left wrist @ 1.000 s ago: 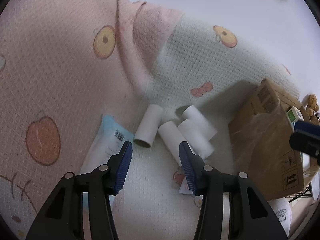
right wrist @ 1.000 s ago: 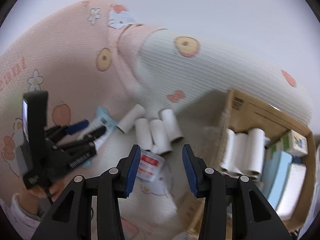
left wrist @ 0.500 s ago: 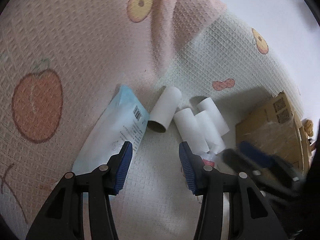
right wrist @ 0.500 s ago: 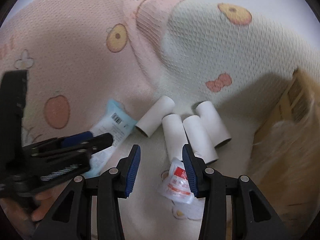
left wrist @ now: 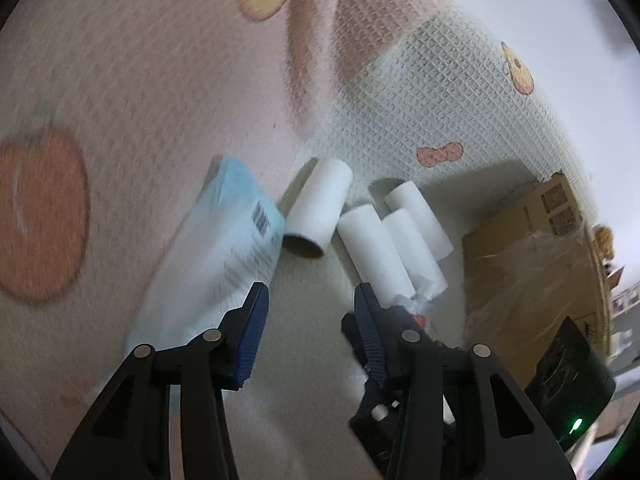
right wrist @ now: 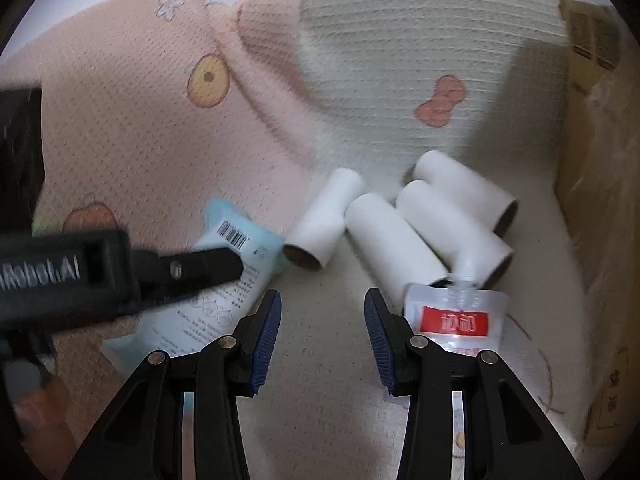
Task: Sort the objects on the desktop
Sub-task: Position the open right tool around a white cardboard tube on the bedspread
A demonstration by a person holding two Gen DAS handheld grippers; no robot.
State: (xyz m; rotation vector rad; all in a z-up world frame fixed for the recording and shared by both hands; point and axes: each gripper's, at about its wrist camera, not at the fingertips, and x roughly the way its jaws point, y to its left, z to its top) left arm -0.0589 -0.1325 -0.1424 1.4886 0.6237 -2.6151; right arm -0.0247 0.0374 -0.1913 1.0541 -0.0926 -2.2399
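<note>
In the left wrist view, the left gripper (left wrist: pixel 308 320) is seen wide open, nothing held between its blue pads, low over a waffle-textured blanket (left wrist: pixel 140 80). A pale blue packet (left wrist: pixel 224 248) lies at its left finger. Four white cardboard tubes (left wrist: pixel 374 236) are clustered just beyond, and a cardboard box (left wrist: pixel 532 264) stands to the right.

In the right wrist view, the right gripper (right wrist: pixel 322 336) is likewise spread wide and empty. A small clear pouch with a red label (right wrist: pixel 454 316) lies at its right finger, its spout touching the nearest tubes (right wrist: pixel 394 240). The packet (right wrist: pixel 224 280) is partly covered by the left gripper (right wrist: pixel 200 268) at the left.
</note>
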